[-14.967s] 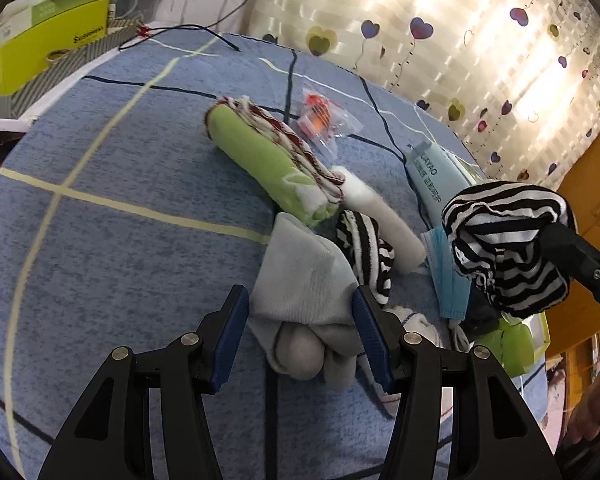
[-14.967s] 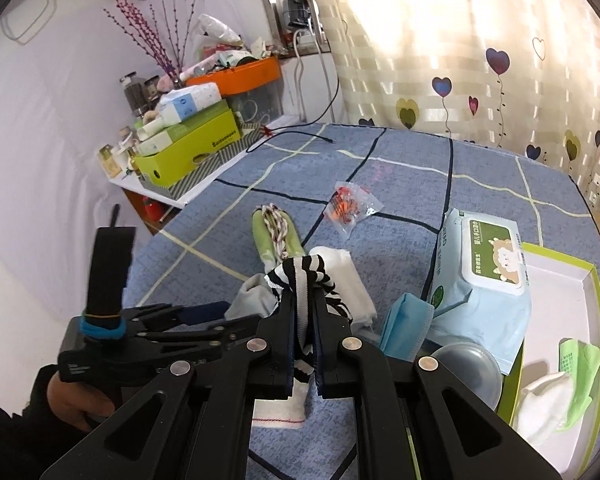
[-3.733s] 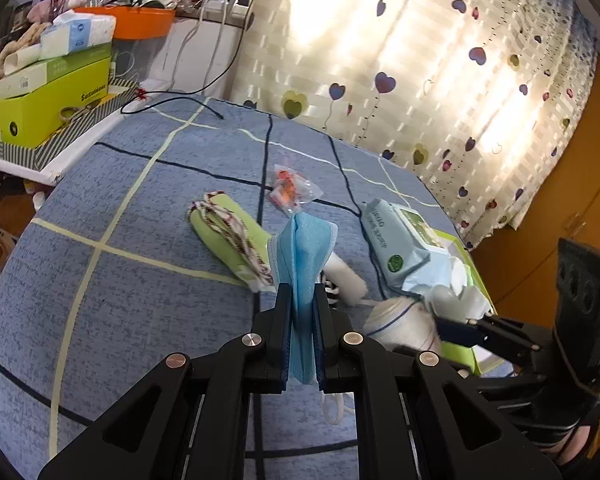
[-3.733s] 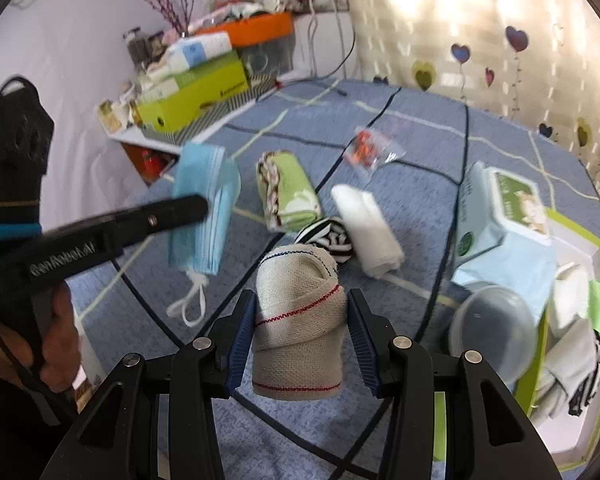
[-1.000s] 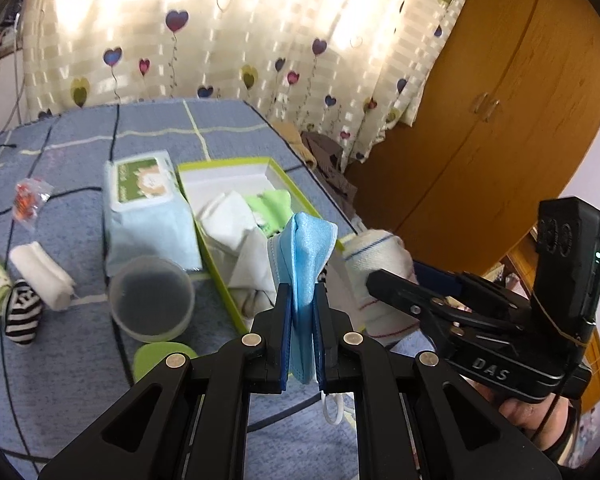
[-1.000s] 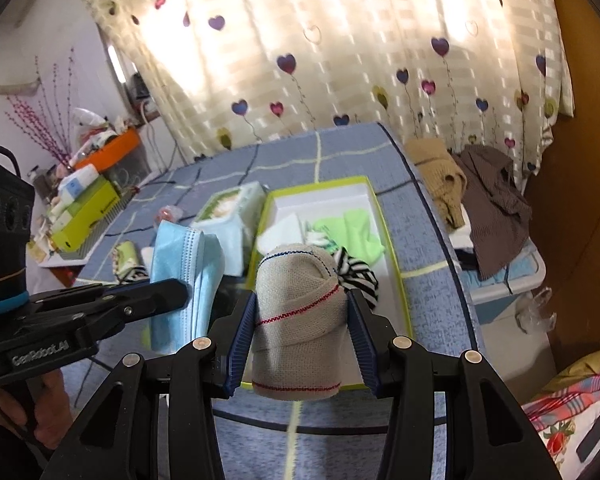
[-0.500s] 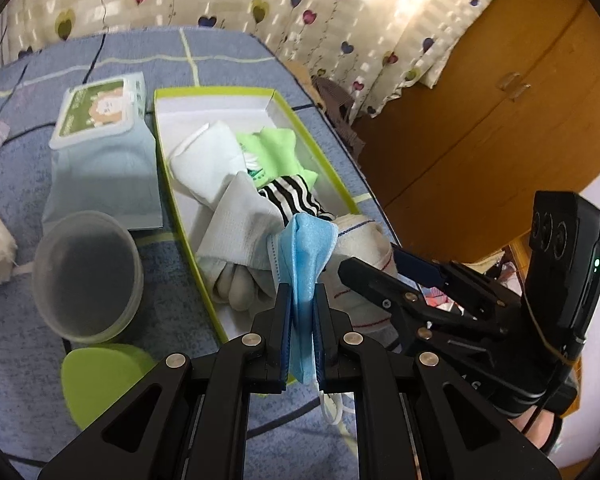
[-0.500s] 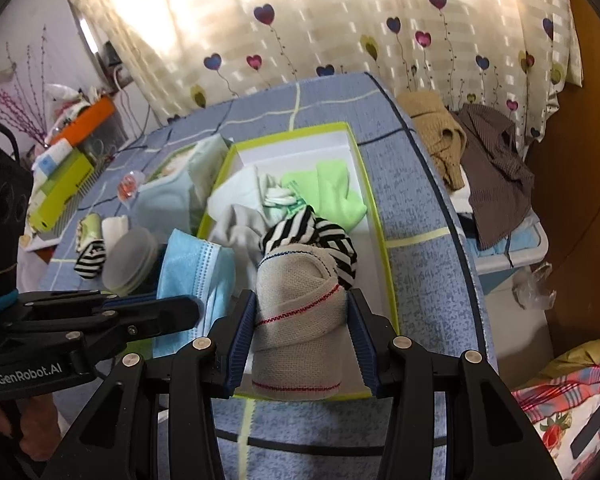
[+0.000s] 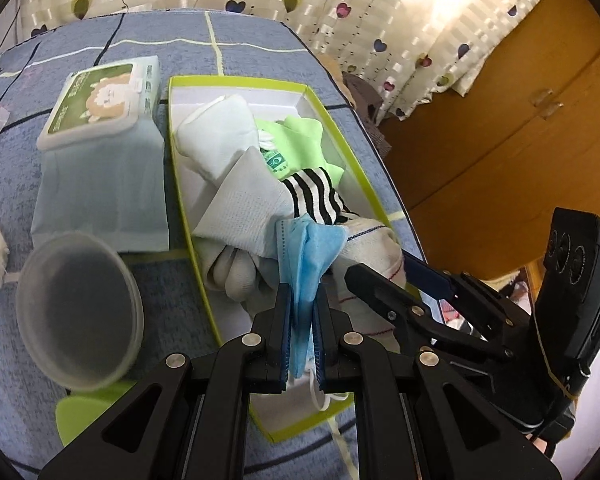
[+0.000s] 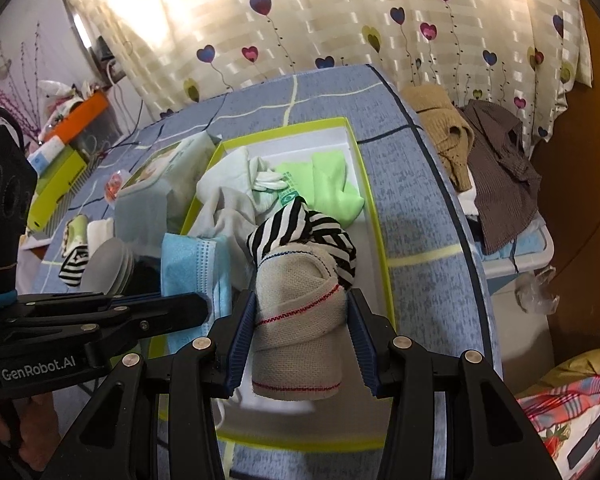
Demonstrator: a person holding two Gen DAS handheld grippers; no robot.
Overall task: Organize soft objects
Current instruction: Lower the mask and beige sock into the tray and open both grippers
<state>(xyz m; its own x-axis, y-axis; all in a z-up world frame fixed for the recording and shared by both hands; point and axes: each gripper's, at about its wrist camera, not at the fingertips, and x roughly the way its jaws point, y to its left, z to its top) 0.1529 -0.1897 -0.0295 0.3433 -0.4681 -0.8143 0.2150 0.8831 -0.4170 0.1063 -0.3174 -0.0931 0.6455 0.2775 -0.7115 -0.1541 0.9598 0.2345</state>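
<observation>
Box's [image 9: 374,200] near end [image 10: 300,428] bare.

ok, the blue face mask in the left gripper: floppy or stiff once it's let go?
Probably floppy: the blue face mask folds and sags above the left gripper. Likely light, thin pleated sheet. Its ear loop dangles below and may snag on the green box rim.

The left gripper [image 9: 300,300] was held low and pointed forward, its two fingers [image 9: 283,320] pressed nearly together, with only a thin fold of cloth pinched between the blue pads. The right gripper [image 10: 300,328] was held just beside it, to its right, angled inward. Its fingers [image 10: 242,332] were kept wider apart, clamped on either side of a bulky roll. A hand [image 10: 28,428] was seen gripping the left handle.
</observation>
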